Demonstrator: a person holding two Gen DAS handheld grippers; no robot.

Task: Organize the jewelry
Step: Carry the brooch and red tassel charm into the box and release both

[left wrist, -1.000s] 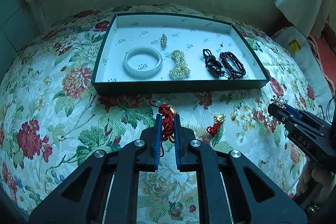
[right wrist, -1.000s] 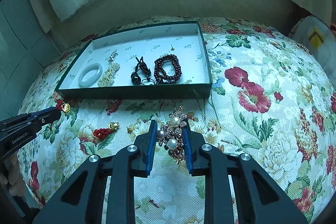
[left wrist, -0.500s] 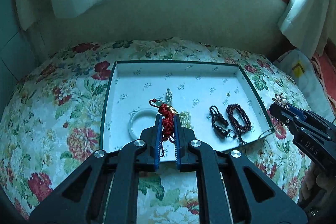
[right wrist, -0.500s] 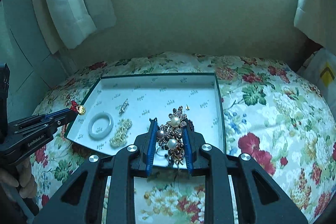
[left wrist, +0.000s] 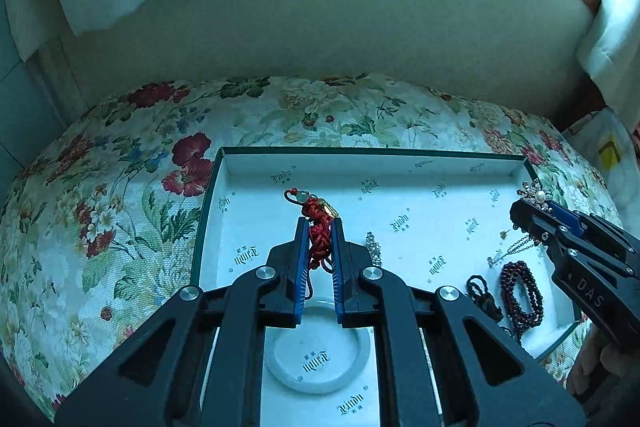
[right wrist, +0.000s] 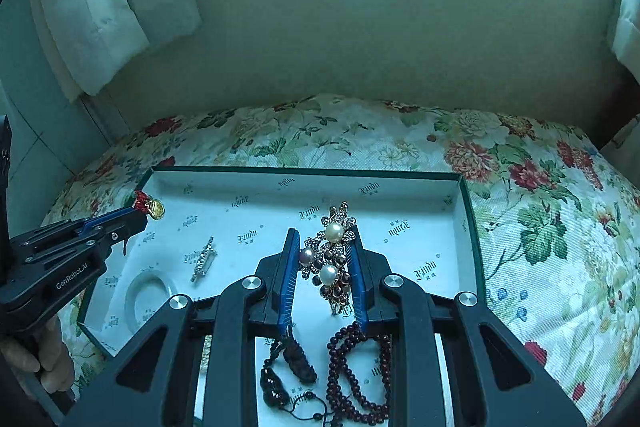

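Left gripper (left wrist: 319, 227) hovers above the tray (left wrist: 400, 151), jaws clamped on the red knotted charm (left wrist: 318, 235). Right gripper (right wrist: 323, 259) alongside, jaws pinching the pearl brooch (right wrist: 332, 259).

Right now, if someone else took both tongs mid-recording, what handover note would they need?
Left tongs: shut on the red knotted cord charm with gold pendant, held over the green-rimmed white tray.
Right tongs: shut on the pearl and rhinestone floral brooch, also over the tray.
Already in the tray: pale jade bangle, small rhinestone clip, black cord bracelet, dark red bead bracelet.
Left to do: lower both pieces onto bare tray floor and release. Whether jewelry remains on the floral cloth is not visible.
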